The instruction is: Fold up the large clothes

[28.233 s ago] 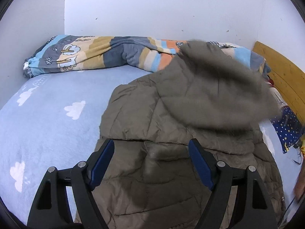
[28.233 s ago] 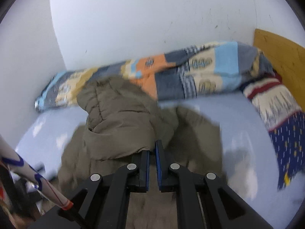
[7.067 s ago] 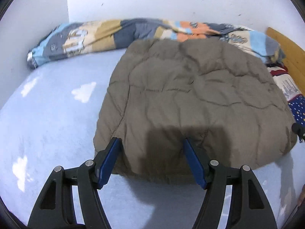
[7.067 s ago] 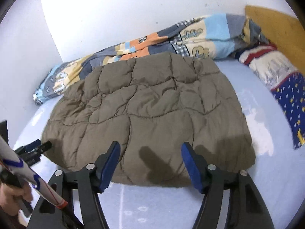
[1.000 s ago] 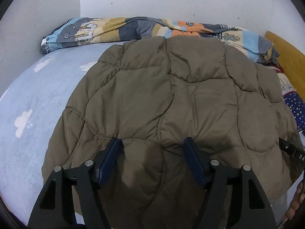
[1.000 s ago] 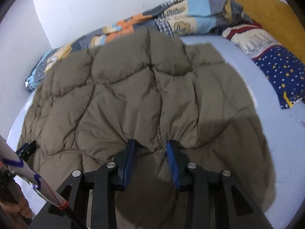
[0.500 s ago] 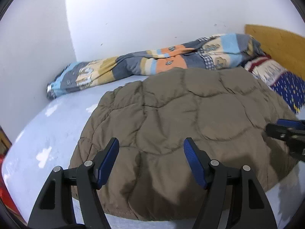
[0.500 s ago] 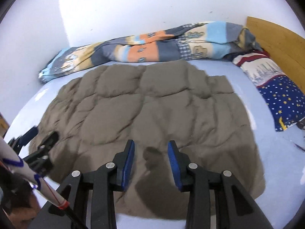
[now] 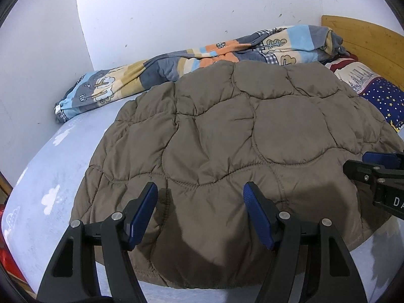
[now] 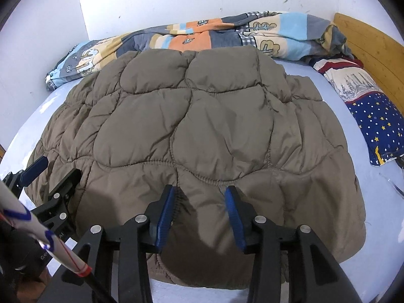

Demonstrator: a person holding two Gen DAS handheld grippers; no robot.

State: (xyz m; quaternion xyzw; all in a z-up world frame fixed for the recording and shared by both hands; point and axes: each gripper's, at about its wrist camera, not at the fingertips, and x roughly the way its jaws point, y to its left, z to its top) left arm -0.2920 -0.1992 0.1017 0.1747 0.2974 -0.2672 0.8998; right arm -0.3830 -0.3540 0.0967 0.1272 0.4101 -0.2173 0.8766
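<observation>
Blue bed sheet (image 9: 38, 176) under folded brown puffer jacket (image 9: 240, 131), lying flat in middle, same place as half second ago. Left gripper (image 9: 200, 209) wide open, empty. Right gripper (image 10: 200, 209) now opened wider, jacket hem between fingers, not pinched.

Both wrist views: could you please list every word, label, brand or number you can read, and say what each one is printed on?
"DA": white letters on the black body of the right gripper, cut off by the frame edge in the left wrist view.
"Go": faint, partial, on the dark camera body at lower left of the right wrist view.
"AI": partial, on the left gripper.
Jacket, blanket, pillow: no readable text.
</observation>
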